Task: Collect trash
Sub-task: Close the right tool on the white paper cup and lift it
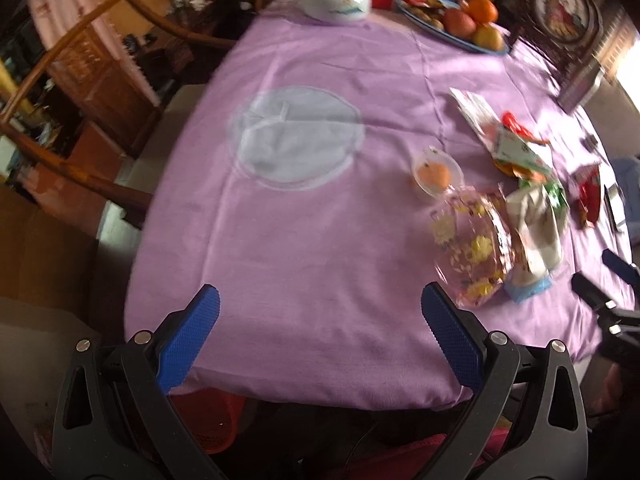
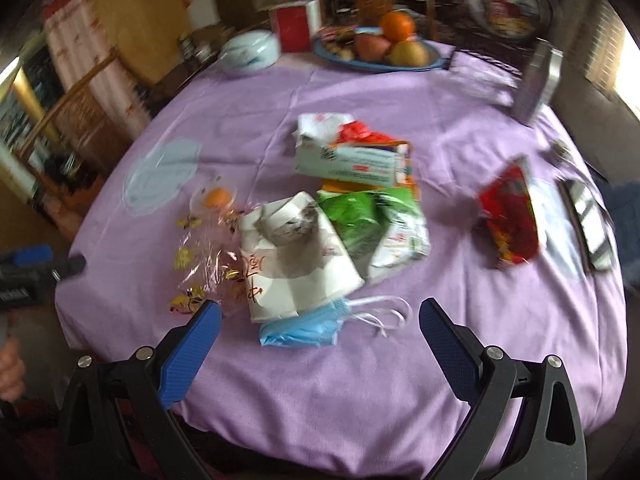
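Trash lies heaped on the purple tablecloth [image 2: 360, 380] just ahead of the right gripper [image 2: 320, 320], whose jaws are spread and empty: a blue face mask [image 2: 300, 330] nearest, a white wrapper [image 2: 296, 256] and a green bag [image 2: 360, 216] beyond. The left gripper [image 1: 320, 308], likewise spread and empty, has the pile off to its right. Risk, as I judge it: the crinkly clear cellophane [image 2: 204, 264] may slip from a pinch (thin, slick film). Farther off, a blue plate [image 2: 434, 60] holds fruit.

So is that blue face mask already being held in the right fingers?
No, the blue face mask lies on the purple tablecloth ahead of the right gripper, whose fingers stand wide apart and empty.
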Motion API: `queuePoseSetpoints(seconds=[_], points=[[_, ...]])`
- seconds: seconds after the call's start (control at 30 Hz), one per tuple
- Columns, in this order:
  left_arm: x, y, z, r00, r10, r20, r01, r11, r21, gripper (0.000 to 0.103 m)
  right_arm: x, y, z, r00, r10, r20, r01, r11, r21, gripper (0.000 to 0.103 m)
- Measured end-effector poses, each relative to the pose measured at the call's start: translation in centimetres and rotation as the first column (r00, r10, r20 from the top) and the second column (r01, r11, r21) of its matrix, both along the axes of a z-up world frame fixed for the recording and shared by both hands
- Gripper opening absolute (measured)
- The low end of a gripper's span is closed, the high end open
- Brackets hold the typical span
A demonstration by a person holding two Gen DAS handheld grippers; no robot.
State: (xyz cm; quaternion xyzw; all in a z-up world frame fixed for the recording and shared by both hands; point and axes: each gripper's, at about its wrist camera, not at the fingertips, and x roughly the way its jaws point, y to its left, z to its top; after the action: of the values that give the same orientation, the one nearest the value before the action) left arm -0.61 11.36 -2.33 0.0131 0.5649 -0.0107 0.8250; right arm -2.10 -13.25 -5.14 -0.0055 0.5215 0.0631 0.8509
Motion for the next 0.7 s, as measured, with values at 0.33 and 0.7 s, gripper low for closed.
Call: queuePoseSetpoints(seconds=[0.33, 0.7], points=[[-2.3, 1.8, 1.1, 0.976, 0.22, -0.005, -0.219, 0.974, 0.056, 0.097, 5.8, 3.0, -3.3, 0.975, 0.217, -0.051, -0.22, 0.974, -0.061, 0.097], [-1.7, 1.6, 1.4, 0.97, 0.244, -0.001, -0.243, 0.969, 0.053, 0.097, 6.2, -0.5, -3.0, 0.981, 0.183, -0.065, -0.177, 0.98, 0.096, 0.073]])
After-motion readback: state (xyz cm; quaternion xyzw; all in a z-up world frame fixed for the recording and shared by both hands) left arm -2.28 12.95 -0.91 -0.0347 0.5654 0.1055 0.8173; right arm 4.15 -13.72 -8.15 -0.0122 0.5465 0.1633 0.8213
